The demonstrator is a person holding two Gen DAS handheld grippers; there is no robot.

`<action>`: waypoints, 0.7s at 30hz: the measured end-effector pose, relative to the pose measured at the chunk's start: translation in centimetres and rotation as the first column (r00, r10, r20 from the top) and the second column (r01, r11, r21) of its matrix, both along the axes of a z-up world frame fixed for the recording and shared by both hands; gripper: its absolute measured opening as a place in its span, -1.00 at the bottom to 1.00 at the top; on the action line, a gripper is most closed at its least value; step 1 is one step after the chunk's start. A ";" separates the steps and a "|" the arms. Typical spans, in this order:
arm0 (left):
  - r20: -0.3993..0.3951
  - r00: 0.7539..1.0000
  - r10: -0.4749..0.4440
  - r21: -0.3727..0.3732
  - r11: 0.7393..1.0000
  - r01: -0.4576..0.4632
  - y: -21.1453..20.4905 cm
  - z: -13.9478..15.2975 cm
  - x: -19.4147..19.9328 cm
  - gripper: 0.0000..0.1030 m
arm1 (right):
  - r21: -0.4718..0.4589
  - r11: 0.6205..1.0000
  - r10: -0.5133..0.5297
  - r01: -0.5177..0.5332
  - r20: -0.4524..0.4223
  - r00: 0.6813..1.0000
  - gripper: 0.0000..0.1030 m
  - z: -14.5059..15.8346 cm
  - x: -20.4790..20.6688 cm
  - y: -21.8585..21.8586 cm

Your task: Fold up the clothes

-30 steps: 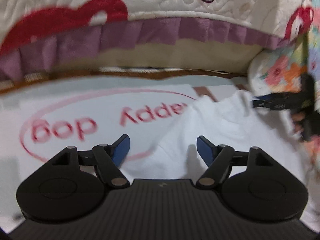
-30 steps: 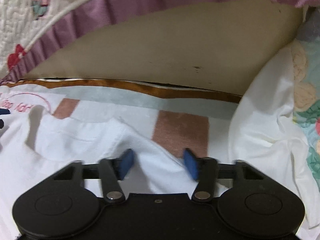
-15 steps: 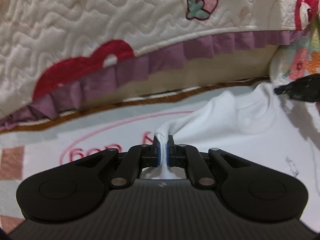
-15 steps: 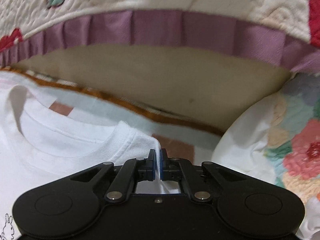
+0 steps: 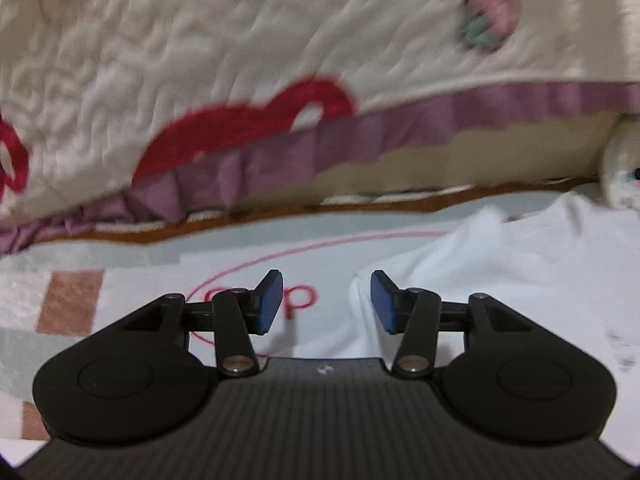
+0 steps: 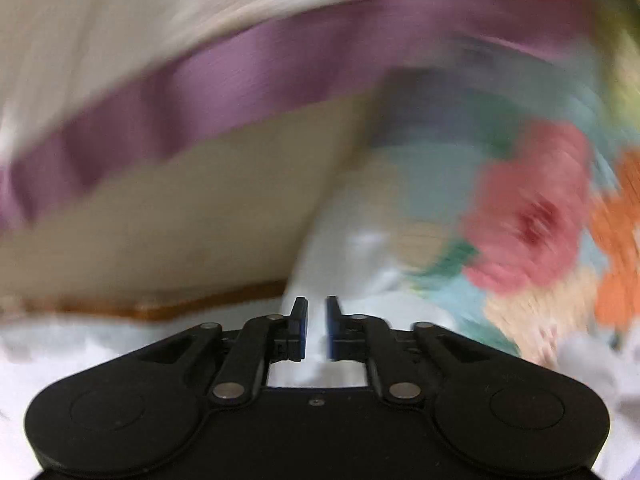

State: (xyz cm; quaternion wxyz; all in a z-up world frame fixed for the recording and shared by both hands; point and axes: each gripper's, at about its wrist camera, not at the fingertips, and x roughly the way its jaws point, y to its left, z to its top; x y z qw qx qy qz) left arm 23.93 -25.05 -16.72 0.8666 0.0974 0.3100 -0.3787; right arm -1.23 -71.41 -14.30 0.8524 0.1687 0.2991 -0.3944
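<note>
**A:** Under the left wrist camera, item one?

**B:** Left gripper, black with blue pads, jaws parted and just opened further; nothing between them. Beneath: a pale mat with a pink oval line and pink lettering.

**A:** And the garment?

**B:** White cotton T-shirt, lying flat on the mat, to the right of the gripper; its near edge falls just beside the right pad, not pinched.

**A:** Surroundings?

**B:** Cream quilted bedcover with red motifs and a purple frill hangs across the top. Tan bed side below it. Brown trim along the mat's far edge. Nothing blocks the shirt.

**A:** Right wrist camera?

**B:** Heavily blurred. Right gripper, jaws narrowly apart, just opened slightly. White cloth shows in and behind the gap; whether it is the shirt cannot be told, and the pads do not appear pressed on it.

**A:** Around it?

**B:** Purple frill and tan bed side on the left. Floral quilt in pink, orange and teal crowds the right.
</note>
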 end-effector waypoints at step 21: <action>-0.199 0.955 -0.220 -0.061 0.975 0.212 -0.5 -2.4 -9.6 0.18 | 0.278 0.883 -0.447 0.377 0.256 0.857 0.18 -5.6 -21.9 3.5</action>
